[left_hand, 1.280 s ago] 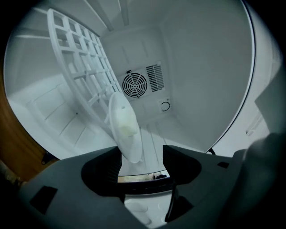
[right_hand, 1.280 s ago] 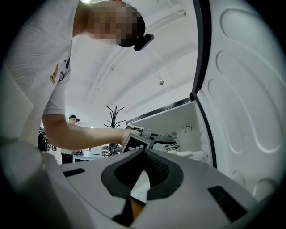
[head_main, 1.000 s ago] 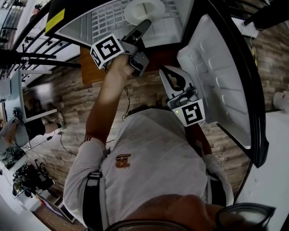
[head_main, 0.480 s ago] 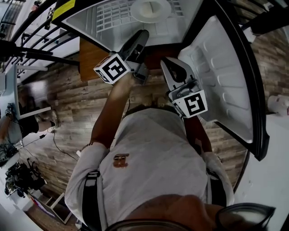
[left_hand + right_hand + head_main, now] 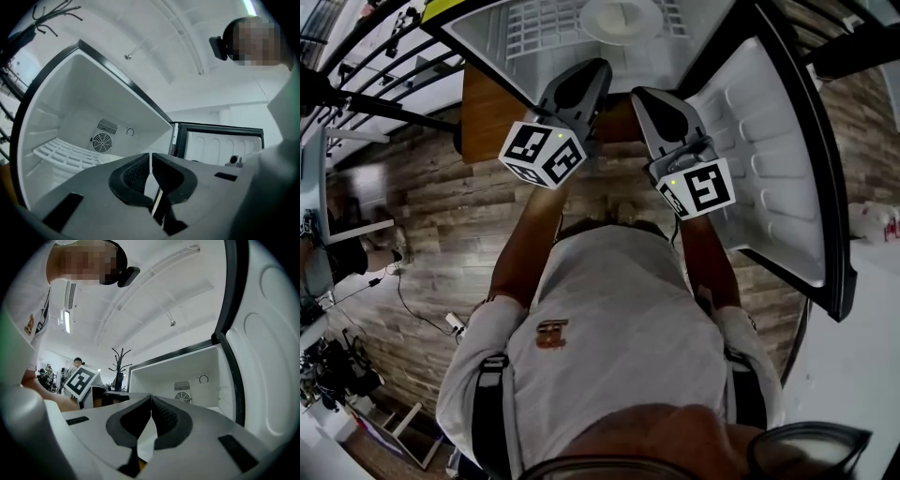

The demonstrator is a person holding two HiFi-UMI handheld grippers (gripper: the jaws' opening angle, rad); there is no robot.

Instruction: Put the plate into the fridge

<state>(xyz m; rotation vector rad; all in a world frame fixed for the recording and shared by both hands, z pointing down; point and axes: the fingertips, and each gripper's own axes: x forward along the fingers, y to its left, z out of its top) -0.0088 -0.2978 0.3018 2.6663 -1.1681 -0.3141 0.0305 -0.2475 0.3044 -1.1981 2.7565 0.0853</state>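
The white plate (image 5: 622, 19) lies on the wire shelf (image 5: 534, 33) inside the open fridge, at the top of the head view. My left gripper (image 5: 584, 73) hovers just in front of the fridge opening, clear of the plate, jaws shut with nothing between them (image 5: 150, 157). Beside it to the right, my right gripper (image 5: 654, 101) is level with the fridge's front edge, also shut and empty (image 5: 151, 401). From the left gripper view I look into the fridge at the wire shelf (image 5: 61, 152) and the back-wall fan vent (image 5: 101, 142).
The fridge door (image 5: 769, 169) stands swung open on the right, close to my right gripper. A brown wooden cabinet (image 5: 487, 112) sits left of the fridge over wood-plank floor. A white counter (image 5: 872, 319) runs along the right edge. A coat rack (image 5: 119, 362) stands behind.
My left gripper has drawn back from the plate and out of the fridge, and its jaws have closed. The plate stays on the shelf. The right gripper rose slightly toward the opening.
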